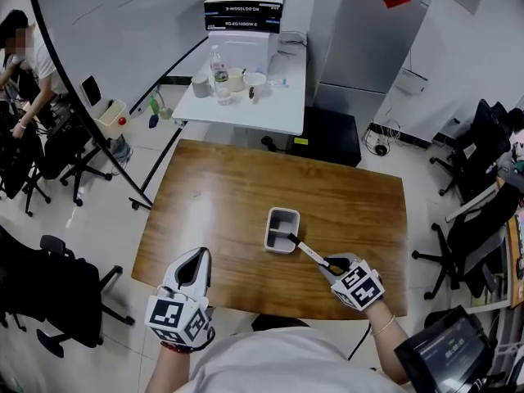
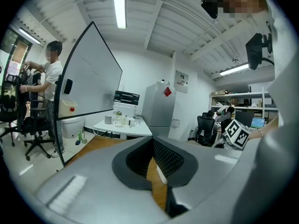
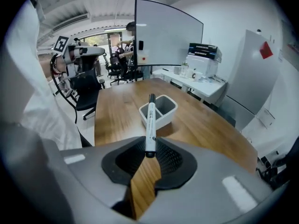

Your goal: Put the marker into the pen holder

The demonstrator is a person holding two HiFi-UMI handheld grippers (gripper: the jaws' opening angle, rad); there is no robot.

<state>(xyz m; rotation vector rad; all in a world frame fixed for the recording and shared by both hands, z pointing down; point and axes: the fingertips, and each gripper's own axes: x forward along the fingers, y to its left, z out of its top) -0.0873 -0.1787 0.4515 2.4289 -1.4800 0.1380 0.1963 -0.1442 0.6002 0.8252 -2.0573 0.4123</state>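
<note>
A grey two-compartment pen holder (image 1: 282,229) stands in the middle of the wooden table (image 1: 213,211). My right gripper (image 1: 331,266) is shut on a white marker (image 1: 311,253) with a black cap. It grips the rear end, and the cap points at the holder's right rim. In the right gripper view the marker (image 3: 150,120) sticks out forward from the right gripper (image 3: 150,148), above the pen holder (image 3: 162,110). My left gripper (image 1: 191,270) hovers at the table's front left edge. The left gripper (image 2: 154,161) is shut with nothing in it.
A white side table (image 1: 270,105) with bottles, cups and stacked boxes stands behind the wooden table. A whiteboard (image 1: 106,39) leans at the back left beside a seated person (image 1: 20,64). Black office chairs (image 1: 471,244) stand at right and left.
</note>
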